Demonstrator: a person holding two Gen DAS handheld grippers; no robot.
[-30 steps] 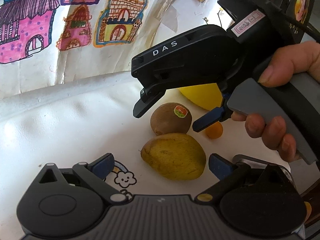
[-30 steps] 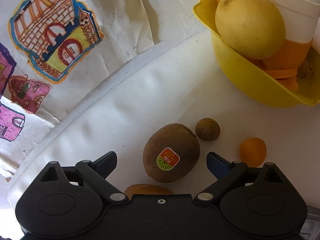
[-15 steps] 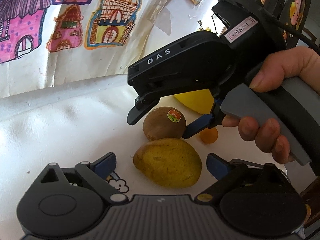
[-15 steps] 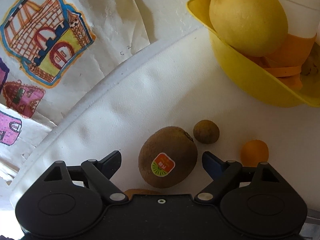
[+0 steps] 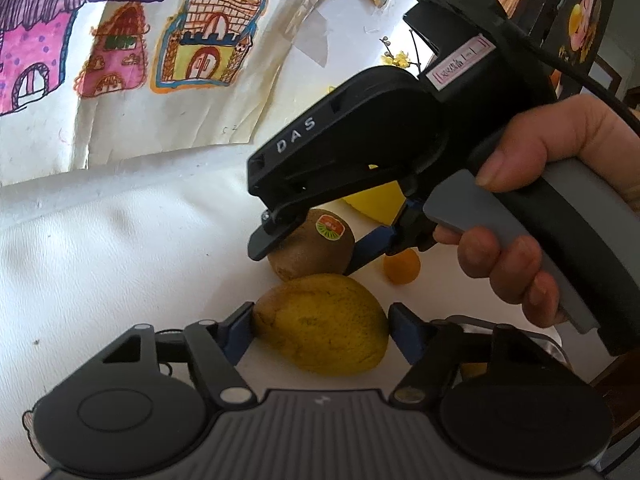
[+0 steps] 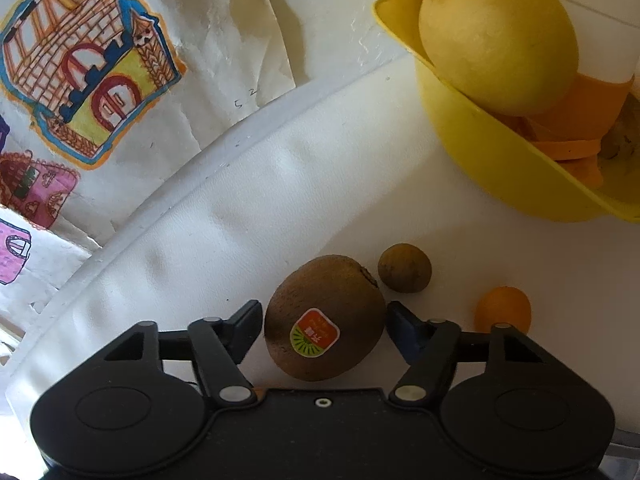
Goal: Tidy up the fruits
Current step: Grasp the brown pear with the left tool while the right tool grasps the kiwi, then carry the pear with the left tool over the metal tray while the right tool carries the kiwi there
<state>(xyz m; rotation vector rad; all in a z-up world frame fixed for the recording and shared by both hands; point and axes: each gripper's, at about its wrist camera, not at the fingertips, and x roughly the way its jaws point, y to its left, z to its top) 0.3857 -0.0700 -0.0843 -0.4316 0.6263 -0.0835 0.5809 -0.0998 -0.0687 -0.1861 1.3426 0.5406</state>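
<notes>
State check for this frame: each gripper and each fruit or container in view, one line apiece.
left gripper: just closing, pads against the mango
right gripper: just closing, pads against the kiwi
mango: lying on the table
kiwi: on the table, sticker up
small brown fruit: loose on the table
small orange fruit: loose on the table
yellow bowl: upright, holding a large yellow fruit

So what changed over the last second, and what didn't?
Both grippers have just been closing. The left gripper went from wide open to its pads touching the yellow mango. The right gripper narrowed around the stickered kiwi until its pads reached the sides. Neither fruit is lifted. The small brown fruit, small orange fruit and yellow bowl stayed put.
</notes>
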